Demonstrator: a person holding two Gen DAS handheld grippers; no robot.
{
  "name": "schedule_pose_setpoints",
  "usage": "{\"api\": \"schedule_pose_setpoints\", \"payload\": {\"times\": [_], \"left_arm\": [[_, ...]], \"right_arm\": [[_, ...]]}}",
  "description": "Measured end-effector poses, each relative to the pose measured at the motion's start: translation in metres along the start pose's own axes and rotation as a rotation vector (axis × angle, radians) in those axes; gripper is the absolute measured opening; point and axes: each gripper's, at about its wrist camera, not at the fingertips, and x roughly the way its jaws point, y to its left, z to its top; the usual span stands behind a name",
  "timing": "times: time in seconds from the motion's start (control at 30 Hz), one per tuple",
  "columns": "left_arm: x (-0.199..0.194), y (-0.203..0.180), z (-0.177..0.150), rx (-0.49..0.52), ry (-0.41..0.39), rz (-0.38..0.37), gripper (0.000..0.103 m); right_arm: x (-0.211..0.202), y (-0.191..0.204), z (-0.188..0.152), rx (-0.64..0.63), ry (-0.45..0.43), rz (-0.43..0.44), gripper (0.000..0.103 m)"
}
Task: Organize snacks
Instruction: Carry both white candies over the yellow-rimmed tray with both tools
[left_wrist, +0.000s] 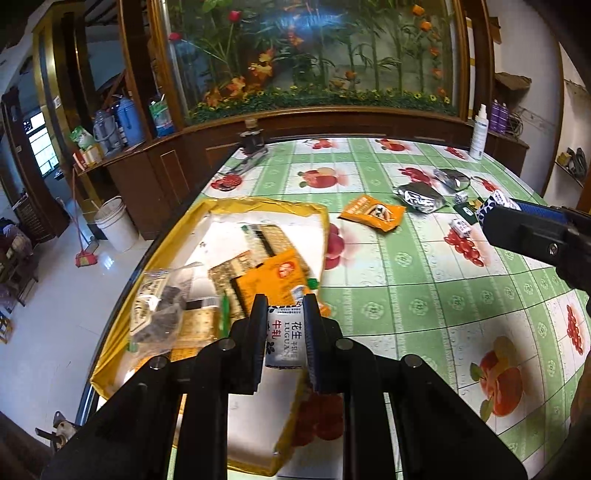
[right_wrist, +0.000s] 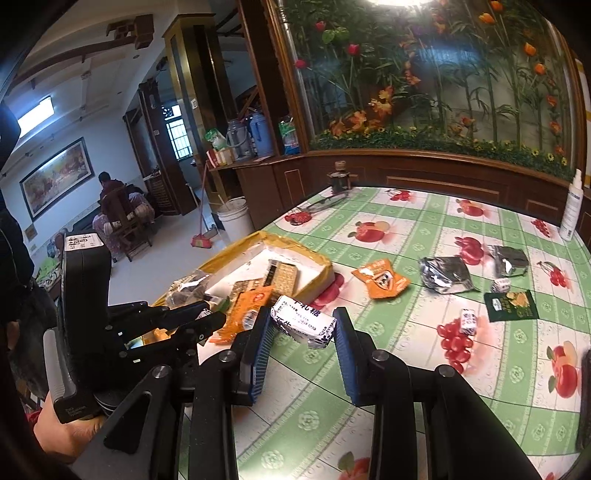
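The fingers of the left gripper (left_wrist: 284, 325) are clamped on a white candy (left_wrist: 285, 341), held above the yellow box (left_wrist: 110, 363). In the right view, the right gripper (right_wrist: 301, 332) is closed on another candy (right_wrist: 303, 322) over the tablecloth (right_wrist: 406, 369), seemingly gripped by its ends.

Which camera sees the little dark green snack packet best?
The right wrist view: the dark green packet lies flat on the tablecloth, fully visible. In the left wrist view only a sliver shows beside the right gripper.
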Motion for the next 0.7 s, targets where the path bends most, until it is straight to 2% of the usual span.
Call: {"api": "schedule_pose_setpoints", "payload": {"times": [0.4, 0.7], "left_arm": [[0.001, 0.044, -0.006, -0.067, 0.001, 0.052, 0.016], [0.008, 0.079, -0.012, -0.127, 0.015, 0.074, 0.016]], "right_arm": [[0.038, 0.04, 0.016, -0.066, 0.019, 0.071, 0.033], [0.074, 0.058, 0.022, -0.087, 0.052, 0.087, 0.033]]}}
